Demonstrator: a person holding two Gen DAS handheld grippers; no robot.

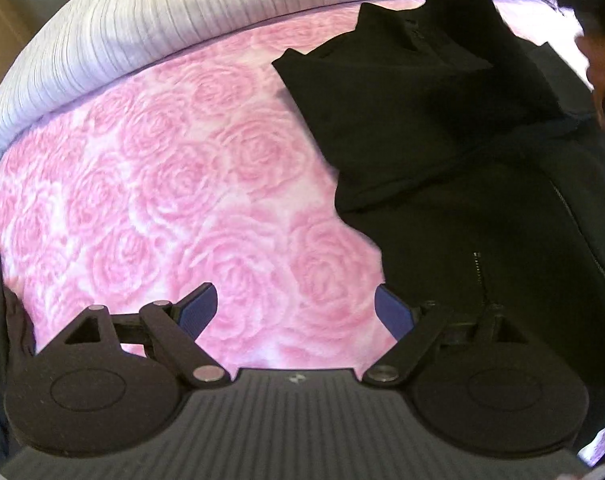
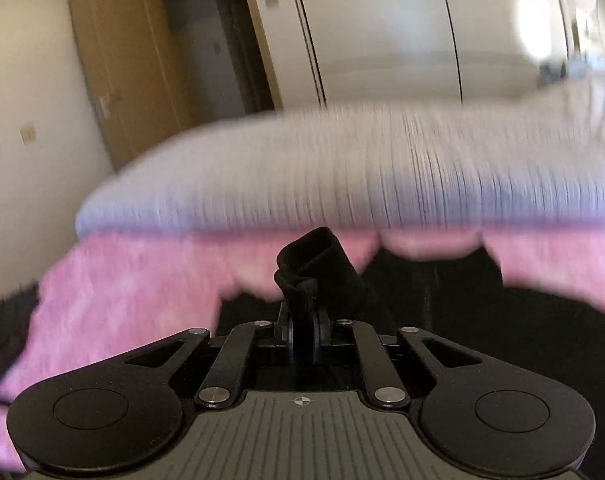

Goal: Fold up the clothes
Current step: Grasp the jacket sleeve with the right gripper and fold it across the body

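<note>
Partly folded: black jacket (image 1: 442,140) beside the pillow (image 1: 142,32), one side turned in. Right gripper (image 2: 304,332) pinching a sleeve (image 2: 322,264), unfolded yet. Left gripper (image 1: 294,308) wide, empty.

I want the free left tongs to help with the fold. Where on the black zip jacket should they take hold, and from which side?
Take the jacket's near edge where it meets the pink rose blanket, beside the zip. Come from the blanket side: the hem lies flat and exposed there, right by the open left tongs. The right tongs already pinch a cuff-like end.
</note>
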